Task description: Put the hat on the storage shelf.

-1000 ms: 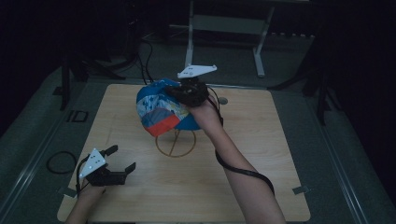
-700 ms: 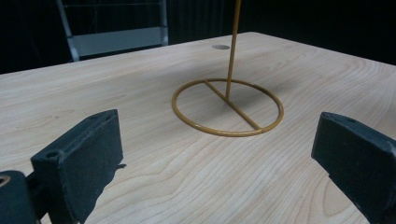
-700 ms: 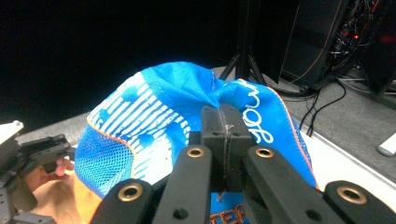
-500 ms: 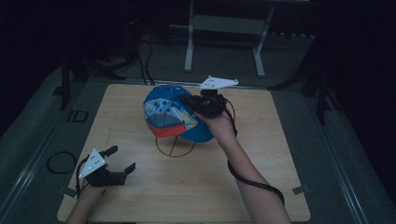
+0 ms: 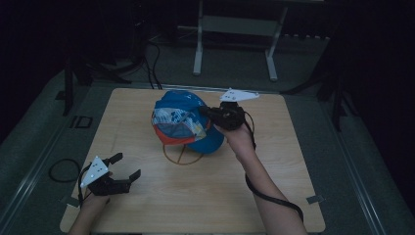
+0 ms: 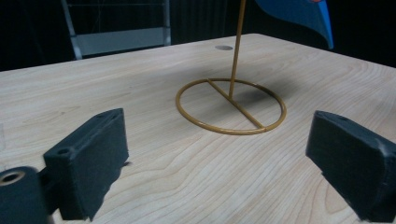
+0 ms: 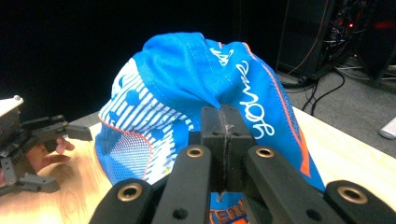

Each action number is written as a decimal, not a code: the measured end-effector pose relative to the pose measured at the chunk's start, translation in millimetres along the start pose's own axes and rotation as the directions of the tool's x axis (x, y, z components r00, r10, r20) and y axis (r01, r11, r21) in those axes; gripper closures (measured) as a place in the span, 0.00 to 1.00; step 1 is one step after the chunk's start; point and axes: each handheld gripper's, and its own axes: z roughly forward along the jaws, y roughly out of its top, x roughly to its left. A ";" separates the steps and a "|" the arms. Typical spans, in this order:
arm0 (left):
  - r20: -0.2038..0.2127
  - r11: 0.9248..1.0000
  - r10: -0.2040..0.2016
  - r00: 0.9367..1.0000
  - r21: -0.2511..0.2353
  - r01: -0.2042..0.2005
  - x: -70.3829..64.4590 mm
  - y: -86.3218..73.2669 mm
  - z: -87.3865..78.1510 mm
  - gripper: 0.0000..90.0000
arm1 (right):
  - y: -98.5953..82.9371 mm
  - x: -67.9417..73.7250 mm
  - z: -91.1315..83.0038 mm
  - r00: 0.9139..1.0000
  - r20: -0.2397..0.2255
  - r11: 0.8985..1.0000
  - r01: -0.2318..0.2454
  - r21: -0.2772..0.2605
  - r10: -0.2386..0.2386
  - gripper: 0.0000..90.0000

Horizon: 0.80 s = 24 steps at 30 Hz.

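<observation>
Dark surroundings close in on a pale wooden counter (image 5: 195,196), and near its middle stands a thin brass-coloured wire stand (image 6: 231,105), a ring base with a cross bar and an upright rod. Over the top of that rod hangs a blue cap (image 5: 183,122) with white striped and dotted panels, orange trim and white lettering; in the high view it covers the rod and overhangs the ring. The right tool (image 5: 215,115) has its jaws pressed together on a pinch of the cap's blue fabric, which bunches into a peak at the jaw tips in the right gripper view. The left tool (image 5: 125,169) rests low near the counter's near left corner, well apart from the stand, jaws spread wide and holding nothing. The step in hand looks like seating the cap on the stand, or lifting it off; the pictures alone do not settle which. If seating, the next move calls for centring the crown on the rod tip before the jaws part, keeping the light stand from tipping.
</observation>
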 end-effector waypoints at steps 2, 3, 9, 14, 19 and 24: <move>0.002 1.000 0.007 1.000 0.004 -0.007 -0.7 0.1 0.3 0.07 | -3.3 -1.0 -1.0 1.000 -0.004 1.000 -0.010 -0.006 0.010 0.97; 0.002 1.000 0.014 1.000 0.005 -0.014 -1.2 0.3 0.6 0.07 | -4.6 -1.2 -0.8 1.000 -0.008 1.000 -0.014 -0.008 0.014 0.95; 0.008 1.000 0.003 1.000 -0.004 -0.003 -1.6 0.0 1.0 0.05 | -8.7 -0.4 0.1 1.000 -0.012 1.000 -0.015 -0.020 0.014 0.81; 0.006 1.000 -0.017 1.000 0.004 0.017 -0.1 -1.2 1.2 0.03 | -9.4 1.3 -0.9 1.000 -0.007 1.000 0.003 -0.026 -0.003 0.62; 0.006 1.000 -0.021 1.000 0.001 0.021 -0.4 -1.5 1.3 0.03 | -11.0 1.0 -3.8 1.000 0.002 0.999 0.001 -0.042 -0.001 0.45; 0.012 1.000 -0.020 1.000 0.010 0.020 -2.0 -2.4 2.5 0.03 | -13.2 0.2 -5.9 1.000 -0.015 0.999 -0.003 -0.033 0.002 0.36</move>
